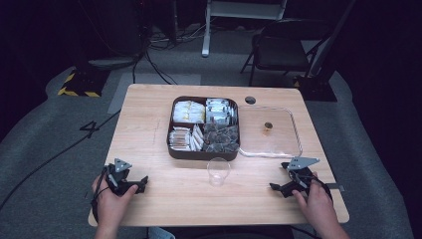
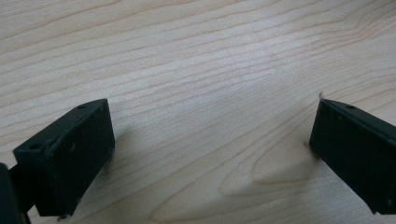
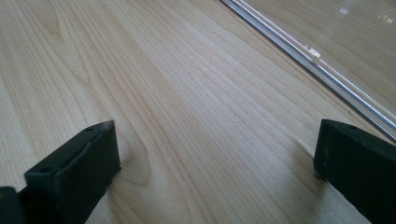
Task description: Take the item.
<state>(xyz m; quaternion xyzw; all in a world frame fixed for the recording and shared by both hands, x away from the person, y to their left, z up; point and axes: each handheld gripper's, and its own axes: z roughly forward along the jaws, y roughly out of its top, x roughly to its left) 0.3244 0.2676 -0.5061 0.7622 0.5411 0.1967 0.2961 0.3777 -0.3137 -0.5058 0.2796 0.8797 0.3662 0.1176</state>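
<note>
**Both grippers rest open on the table, the clear cup between them**

The left gripper [image 1: 130, 185] lies low on the wooden table [image 1: 149, 119] near its front left corner, held in the person's left hand [image 1: 110, 204]. In the left gripper view its two black jaws stand wide apart with bare wood grain between them and nothing in their grasp. The right gripper [image 1: 287, 185] sits near the front right corner in the right hand [image 1: 318, 204], and the right gripper view shows its jaws spread just as wide over bare wood, gripping nothing.

The clear plastic cup [image 1: 218, 171] stands upright on the table between the two grippers, a little farther from the person than either, and apart from both. It sits just in front of the dark brown tray [image 1: 170, 149], near the tray's front right corner.

The tray has four compartments holding packets: yellowish ones at the back left, pale ones at the back right, white and tan ones at the front left, dark ones at the front right. Touching the tray's right side lies a clear flat lid [image 1: 293, 130], with a small brown knob [image 1: 268, 127] at its middle. The lid's edge [image 3: 308, 60] runs across the upper right of the right gripper view, just beyond that gripper's jaws.
</note>
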